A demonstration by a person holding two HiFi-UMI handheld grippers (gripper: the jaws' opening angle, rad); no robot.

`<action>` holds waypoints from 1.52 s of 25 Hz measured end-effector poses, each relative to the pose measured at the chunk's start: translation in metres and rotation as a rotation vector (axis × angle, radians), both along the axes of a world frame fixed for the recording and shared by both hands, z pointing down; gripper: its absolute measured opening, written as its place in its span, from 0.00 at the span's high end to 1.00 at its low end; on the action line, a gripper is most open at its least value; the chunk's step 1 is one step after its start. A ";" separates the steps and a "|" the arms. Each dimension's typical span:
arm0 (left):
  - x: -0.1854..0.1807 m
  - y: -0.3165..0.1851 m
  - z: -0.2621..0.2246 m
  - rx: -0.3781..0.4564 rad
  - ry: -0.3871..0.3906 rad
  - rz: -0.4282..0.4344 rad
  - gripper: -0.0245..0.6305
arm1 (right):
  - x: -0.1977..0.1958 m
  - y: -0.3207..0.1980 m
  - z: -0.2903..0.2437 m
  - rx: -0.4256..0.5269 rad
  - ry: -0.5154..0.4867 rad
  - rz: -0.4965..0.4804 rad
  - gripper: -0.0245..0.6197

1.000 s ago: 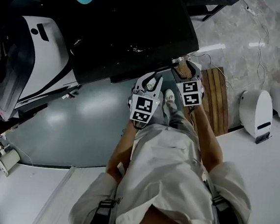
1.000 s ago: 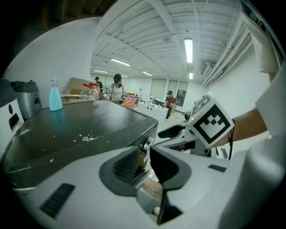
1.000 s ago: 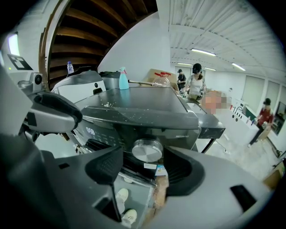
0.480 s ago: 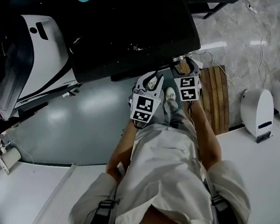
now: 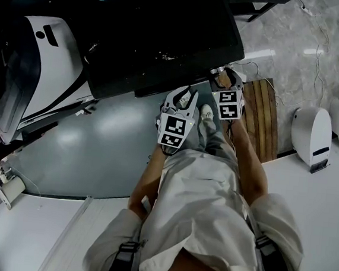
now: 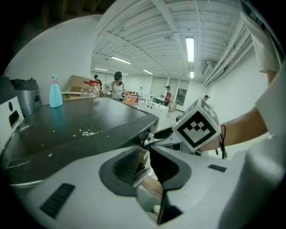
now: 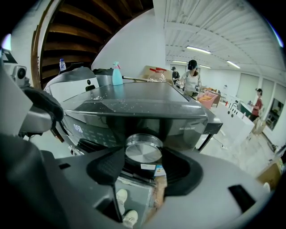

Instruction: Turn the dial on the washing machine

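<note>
The washing machine [image 5: 155,35] has a glossy black top and a dark front panel [image 7: 111,123]. Its round silver dial [image 7: 143,150] sits on that panel, between the two pads of my right gripper [image 7: 144,166], which are closed against its sides. In the head view the right gripper [image 5: 221,77] reaches under the machine's front edge and the dial is hidden. My left gripper [image 5: 184,96] hangs just to its left, near the same edge. Its jaws [image 6: 147,150] are shut with nothing between them.
A blue spray bottle [image 7: 117,74] stands on the machine's top at the back. A white appliance [image 5: 44,72] stands left of the machine. A wooden slatted stand [image 5: 263,120] and a white device [image 5: 309,136] lie to the right. Several people stand far off.
My right gripper has crept a little further up toward the machine's front. The left gripper has stayed put.
</note>
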State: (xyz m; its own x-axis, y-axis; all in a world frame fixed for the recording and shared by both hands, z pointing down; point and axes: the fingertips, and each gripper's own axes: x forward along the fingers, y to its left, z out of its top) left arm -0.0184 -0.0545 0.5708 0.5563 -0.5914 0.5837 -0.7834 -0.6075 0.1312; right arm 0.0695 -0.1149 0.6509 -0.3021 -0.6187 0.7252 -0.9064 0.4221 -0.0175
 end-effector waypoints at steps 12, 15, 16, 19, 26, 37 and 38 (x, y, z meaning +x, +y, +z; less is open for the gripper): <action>0.000 0.001 0.001 0.000 0.002 -0.008 0.83 | 0.003 0.000 0.001 -0.014 -0.084 0.033 0.56; -0.001 0.001 0.000 0.001 0.004 -0.012 0.83 | 0.003 -0.001 0.000 -0.020 -0.114 0.035 0.56; -0.001 0.001 0.000 0.000 0.005 -0.014 0.83 | 0.003 -0.001 0.001 -0.024 -0.127 0.037 0.56; -0.002 0.003 0.000 -0.002 0.006 -0.017 0.83 | 0.004 0.000 0.001 -0.036 -0.170 0.050 0.56; -0.004 0.004 0.001 -0.007 0.003 -0.020 0.83 | 0.006 -0.001 0.003 -0.075 -0.270 0.093 0.56; -0.002 0.005 0.001 -0.007 0.006 -0.016 0.83 | 0.008 -0.001 0.004 -0.108 -0.381 0.134 0.56; -0.002 0.004 0.001 -0.007 0.006 -0.016 0.83 | 0.008 -0.001 0.004 -0.111 -0.392 0.137 0.56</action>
